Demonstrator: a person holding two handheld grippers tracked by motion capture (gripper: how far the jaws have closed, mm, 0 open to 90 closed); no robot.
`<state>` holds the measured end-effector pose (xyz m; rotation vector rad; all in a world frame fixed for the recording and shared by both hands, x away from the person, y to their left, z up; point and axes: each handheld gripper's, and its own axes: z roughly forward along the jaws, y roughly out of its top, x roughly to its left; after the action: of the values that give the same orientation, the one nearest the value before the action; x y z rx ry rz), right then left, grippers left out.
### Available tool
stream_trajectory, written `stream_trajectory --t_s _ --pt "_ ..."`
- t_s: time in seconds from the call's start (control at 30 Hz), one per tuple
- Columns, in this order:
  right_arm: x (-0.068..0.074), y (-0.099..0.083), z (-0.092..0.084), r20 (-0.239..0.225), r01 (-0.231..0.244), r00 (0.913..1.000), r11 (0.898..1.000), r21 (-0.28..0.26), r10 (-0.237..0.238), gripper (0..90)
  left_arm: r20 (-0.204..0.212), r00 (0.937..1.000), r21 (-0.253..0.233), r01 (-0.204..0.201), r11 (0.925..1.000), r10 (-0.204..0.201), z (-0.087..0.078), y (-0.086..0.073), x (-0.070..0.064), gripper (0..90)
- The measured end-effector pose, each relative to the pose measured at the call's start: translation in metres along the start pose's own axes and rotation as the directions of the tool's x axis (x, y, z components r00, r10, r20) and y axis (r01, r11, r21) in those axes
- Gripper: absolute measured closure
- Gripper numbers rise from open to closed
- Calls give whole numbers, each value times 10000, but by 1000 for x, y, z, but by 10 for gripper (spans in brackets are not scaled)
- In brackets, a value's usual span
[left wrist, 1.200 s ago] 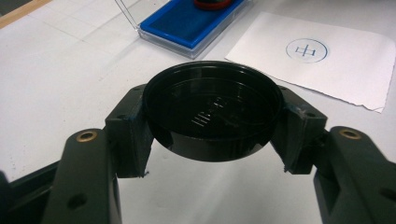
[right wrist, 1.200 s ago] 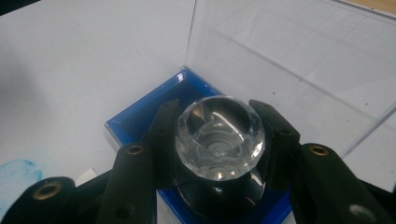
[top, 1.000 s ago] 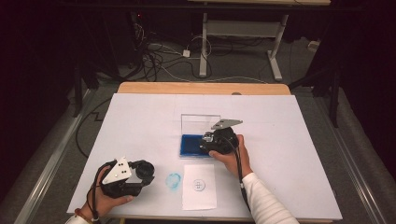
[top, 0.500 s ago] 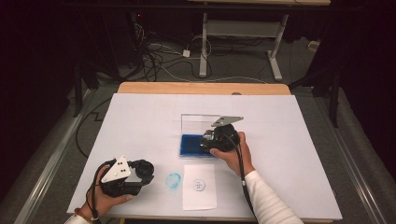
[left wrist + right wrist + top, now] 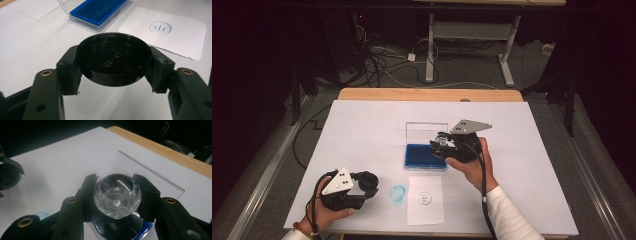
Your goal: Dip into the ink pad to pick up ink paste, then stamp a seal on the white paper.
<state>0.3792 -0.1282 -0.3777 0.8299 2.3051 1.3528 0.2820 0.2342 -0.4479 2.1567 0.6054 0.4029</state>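
A white-topped desk (image 5: 362, 125) with a wooden far edge fills the middle of the high view, with dark floor and cables behind it.

Just right of centre in that view, the right gripper (image 5: 443, 145) is held over a blue ink pad (image 5: 419, 156) in a clear case, whose clear lid (image 5: 426, 132) stands upright behind it. In the right gripper view, at the centre of the frame, the jaws are closed on the clear, faceted knob of a stamp (image 5: 117, 195). The stamp's dark round base shows below the knob, above the blue pad; whether it touches the pad cannot be told.

At the lower left of the high view, the left gripper (image 5: 368, 182) rests low near the desk's near edge. In the left gripper view, its jaws clamp a round black cap (image 5: 113, 58) at the centre of the frame, hollow side up.

A white slip of paper (image 5: 426, 200) with a small blue round stamp mark (image 5: 425, 198) lies at the lower centre of the high view, below the ink pad. A pale blue smudge (image 5: 397, 193) sits on the desk between the left gripper and the paper.
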Motion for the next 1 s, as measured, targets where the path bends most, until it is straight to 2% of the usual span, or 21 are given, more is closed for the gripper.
stream_trajectory --t_s 0.2,0.4,0.5,0.63,0.8,1.0 --pt "7 3 -14 -387 117 9992 9998 -188 -125 569 -75 9999 -31 71 10000 -71 -5 -3 1 366" --pt "18 3 -22 -386 471 9981 9987 -193 -479 569 -130 9999 -1 51 10000 -51 -6 -5 1 366" --pt "22 3 -26 -525 466 9974 9983 -338 -483 569 -170 9999 99 -23 9999 24 -7 -5 0 366" --pt "30 3 -29 -672 594 9958 9977 -323 -614 569 -139 9999 -2 -40 10000 40 -8 -4 0 366" --pt "32 3 -31 -708 549 9958 9977 -407 -576 569 -104 9999 195 -129 9997 131 -6 -5 0 366" --pt "36 5 -38 -869 585 9942 9965 -593 -635 569 -43 9999 201 -152 9997 153 -3 -3 -2 366"
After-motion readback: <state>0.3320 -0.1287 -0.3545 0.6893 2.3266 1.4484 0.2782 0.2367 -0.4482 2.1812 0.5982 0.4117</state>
